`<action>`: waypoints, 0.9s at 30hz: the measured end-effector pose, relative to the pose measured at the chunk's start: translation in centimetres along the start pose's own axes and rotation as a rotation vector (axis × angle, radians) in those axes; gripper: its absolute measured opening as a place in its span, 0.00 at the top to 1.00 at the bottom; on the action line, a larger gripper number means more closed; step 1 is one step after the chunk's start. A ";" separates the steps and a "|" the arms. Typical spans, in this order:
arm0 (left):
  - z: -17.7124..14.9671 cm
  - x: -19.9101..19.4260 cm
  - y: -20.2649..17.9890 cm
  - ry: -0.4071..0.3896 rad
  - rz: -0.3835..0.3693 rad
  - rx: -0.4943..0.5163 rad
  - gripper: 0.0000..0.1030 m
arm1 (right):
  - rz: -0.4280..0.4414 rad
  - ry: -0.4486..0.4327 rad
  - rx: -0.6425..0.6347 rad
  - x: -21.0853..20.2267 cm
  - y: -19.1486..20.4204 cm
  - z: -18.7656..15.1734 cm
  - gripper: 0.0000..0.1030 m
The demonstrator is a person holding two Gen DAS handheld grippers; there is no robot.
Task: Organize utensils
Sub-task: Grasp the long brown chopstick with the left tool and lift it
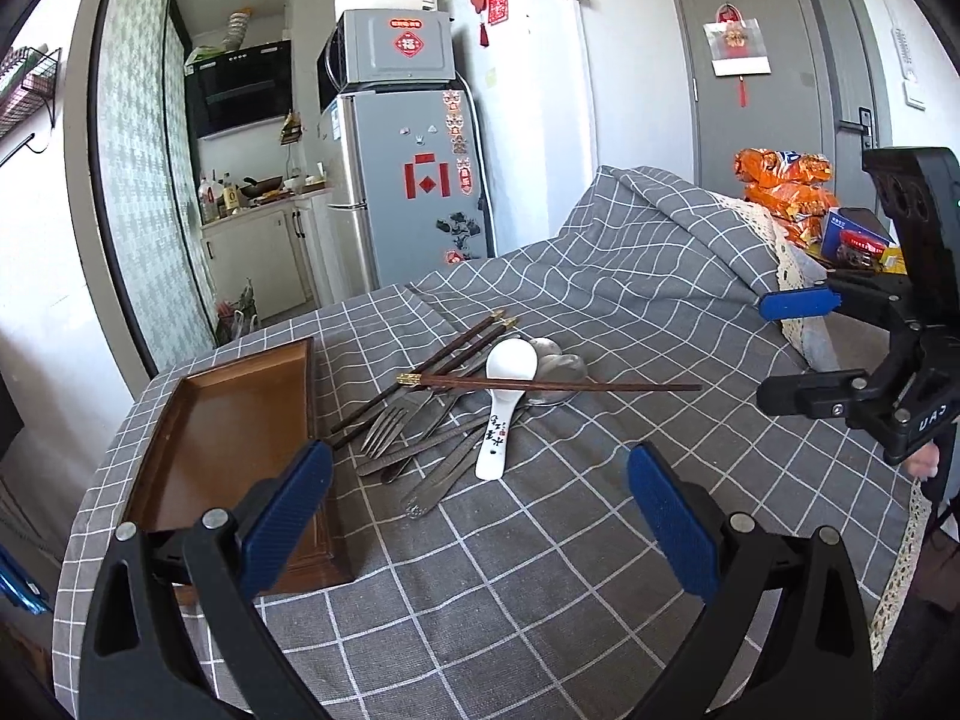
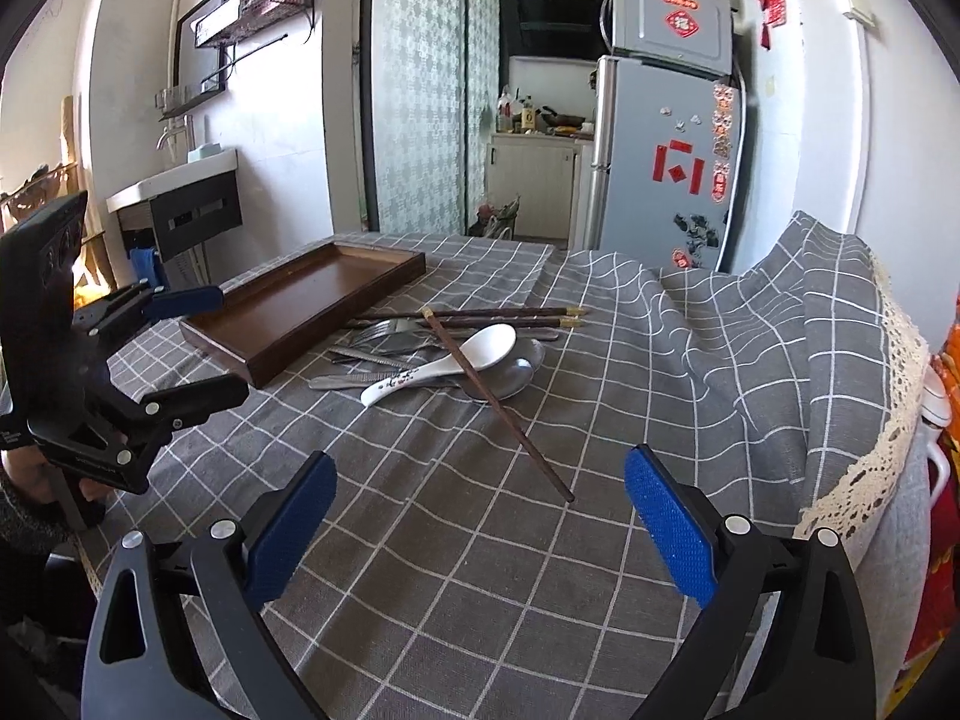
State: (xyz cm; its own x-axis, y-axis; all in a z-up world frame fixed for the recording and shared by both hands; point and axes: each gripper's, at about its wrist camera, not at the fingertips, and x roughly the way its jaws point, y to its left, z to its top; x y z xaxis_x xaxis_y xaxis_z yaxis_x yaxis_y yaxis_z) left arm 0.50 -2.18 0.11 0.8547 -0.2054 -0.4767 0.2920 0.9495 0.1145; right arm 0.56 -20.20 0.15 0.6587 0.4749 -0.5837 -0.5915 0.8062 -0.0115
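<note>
Nothing is sorted yet, as far as I can judge: the shallow brown wooden tray (image 1: 228,420) is lying bare on the grey checked tablecloth (image 1: 540,570), and every utensil is sitting in a loose heap just beside its long edge. In that heap the white ceramic spoon with painted characters (image 1: 501,402) is resting on top of steel spoons (image 1: 558,366), a steel fork (image 1: 390,426) is pointing towards the tray, and flat steel handles (image 1: 432,474) are fanning out underneath. Two dark wooden chopsticks with gold caps (image 1: 432,372) are lying together across the back, while a single dark chopstick (image 2: 498,408) is crossing over the white spoon and sticking out towards the right gripper (image 2: 480,528).

Both tools are hovering short of the pile. The left gripper (image 1: 480,534) is holding its blue-padded fingers (image 1: 288,528) spread wide with nothing between them, and the right one is gaping just as wide, also holding nothing. So the whole job is waiting: each piece needs lifting into the tray, and the stray chopstick looks like the easiest first pick.
</note>
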 end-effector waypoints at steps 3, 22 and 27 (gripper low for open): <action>1.4 1.4 0.0 0.048 -0.035 0.067 0.04 | 0.022 0.108 -0.089 2.1 0.0 1.0 0.06; 3.1 11.6 4.2 0.317 -0.140 0.086 0.48 | 0.167 0.383 -0.194 13.5 -1.9 3.0 0.95; 3.1 10.9 2.4 0.274 -0.139 0.153 0.41 | 0.287 0.368 -0.175 12.1 -1.6 3.0 0.95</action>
State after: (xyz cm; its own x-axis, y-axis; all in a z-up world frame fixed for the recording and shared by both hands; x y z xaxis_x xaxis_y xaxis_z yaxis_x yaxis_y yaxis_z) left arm 11.84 -2.86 -2.17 0.6611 -0.2391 -0.7112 0.4764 0.8660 0.1517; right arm 10.90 -14.64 -4.46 0.2687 0.4871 -0.8310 -0.8149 0.5749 0.0736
